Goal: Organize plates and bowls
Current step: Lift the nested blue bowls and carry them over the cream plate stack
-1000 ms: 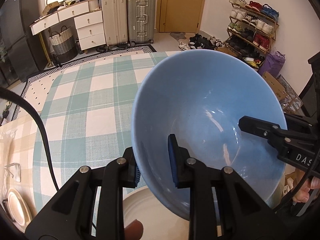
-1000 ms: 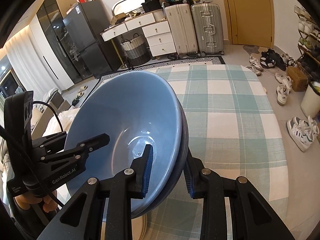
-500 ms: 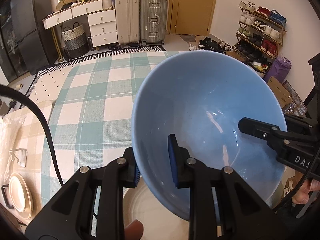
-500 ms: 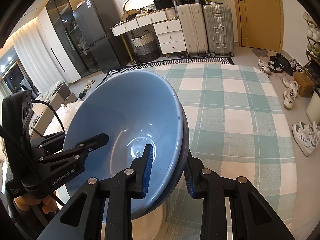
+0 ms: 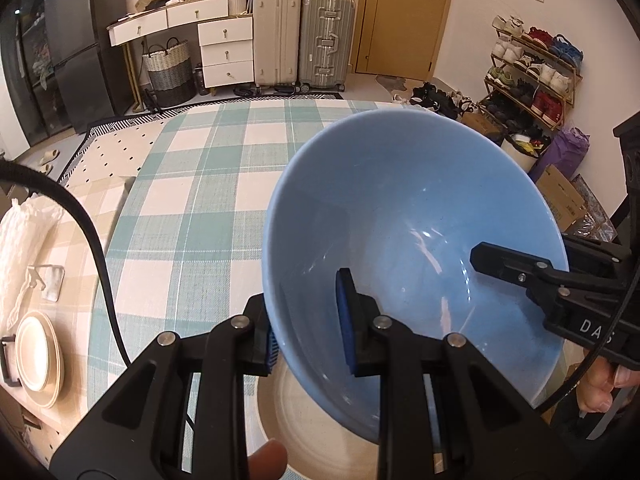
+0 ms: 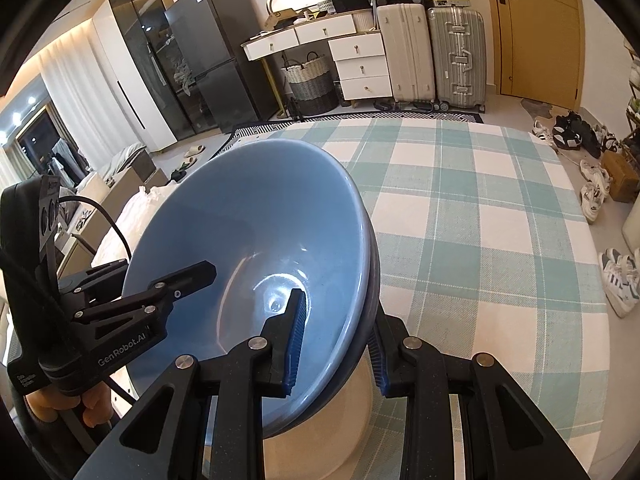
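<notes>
Both grippers' fingers clamp opposite rims of nested glossy blue ceramic bowls (image 5: 412, 240): left gripper (image 5: 308, 320) and right gripper (image 6: 336, 340), bowls held tilted above a cream round plate (image 5: 312, 420) on the checked tablecloth (image 5: 200, 200).

Two upright suitcases (image 5: 304, 36) beside white drawers (image 5: 226, 54), woven basket (image 5: 168, 66), shoe rack (image 5: 532, 76), dark fridge (image 6: 200, 60).

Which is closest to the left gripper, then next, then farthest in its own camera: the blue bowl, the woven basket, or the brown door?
1. Blue bowl, clamped in the left gripper.
2. Woven basket, on the floor past the table, left.
3. Brown door, back wall, right.
</notes>
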`<control>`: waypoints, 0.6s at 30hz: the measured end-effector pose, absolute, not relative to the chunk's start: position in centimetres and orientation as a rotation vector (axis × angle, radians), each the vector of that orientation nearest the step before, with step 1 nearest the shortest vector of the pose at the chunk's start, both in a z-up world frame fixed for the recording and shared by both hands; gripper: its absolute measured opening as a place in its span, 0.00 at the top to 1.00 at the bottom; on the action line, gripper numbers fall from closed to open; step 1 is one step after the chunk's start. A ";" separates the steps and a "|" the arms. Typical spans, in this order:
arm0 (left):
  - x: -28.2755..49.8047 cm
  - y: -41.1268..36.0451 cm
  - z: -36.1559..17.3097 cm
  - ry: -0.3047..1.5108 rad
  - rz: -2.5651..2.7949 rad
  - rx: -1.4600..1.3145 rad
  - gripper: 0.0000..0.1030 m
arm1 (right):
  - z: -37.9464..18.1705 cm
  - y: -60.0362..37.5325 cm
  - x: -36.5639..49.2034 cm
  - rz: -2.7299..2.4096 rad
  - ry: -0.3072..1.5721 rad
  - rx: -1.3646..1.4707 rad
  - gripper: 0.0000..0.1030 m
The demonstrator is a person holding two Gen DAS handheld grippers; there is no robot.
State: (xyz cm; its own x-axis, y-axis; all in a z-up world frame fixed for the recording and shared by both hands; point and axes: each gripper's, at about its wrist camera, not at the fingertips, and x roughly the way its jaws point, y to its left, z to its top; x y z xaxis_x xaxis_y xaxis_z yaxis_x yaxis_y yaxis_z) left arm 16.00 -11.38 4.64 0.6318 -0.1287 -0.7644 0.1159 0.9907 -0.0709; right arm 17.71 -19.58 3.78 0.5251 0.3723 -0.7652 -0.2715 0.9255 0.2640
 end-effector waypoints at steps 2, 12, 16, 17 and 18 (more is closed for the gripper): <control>15.2 -11.1 4.6 0.871 -0.134 -0.018 0.81 | 3.7 -19.3 17.3 0.391 0.941 0.111 0.71; 11.7 -10.3 3.8 0.864 -0.119 -0.027 0.81 | 3.2 -18.4 14.9 0.408 0.940 0.102 0.71; 10.7 -10.0 3.3 0.863 -0.120 -0.032 0.81 | 2.7 -18.1 14.1 0.410 0.943 0.097 0.71; 10.4 -10.0 3.2 0.863 -0.120 -0.033 0.81 | 2.6 -18.1 13.9 0.411 0.944 0.097 0.71; 10.2 -10.0 3.1 0.862 -0.121 -0.035 0.81 | 2.4 -18.0 13.6 0.411 0.946 0.096 0.71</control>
State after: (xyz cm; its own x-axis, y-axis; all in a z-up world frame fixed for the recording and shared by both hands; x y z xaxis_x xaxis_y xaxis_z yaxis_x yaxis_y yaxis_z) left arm 10.23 -10.00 3.06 0.6443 -0.1201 -0.7553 0.0921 0.9926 -0.0792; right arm 13.57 -18.00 2.43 0.5139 0.3825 -0.7678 -0.2997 0.9187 0.2571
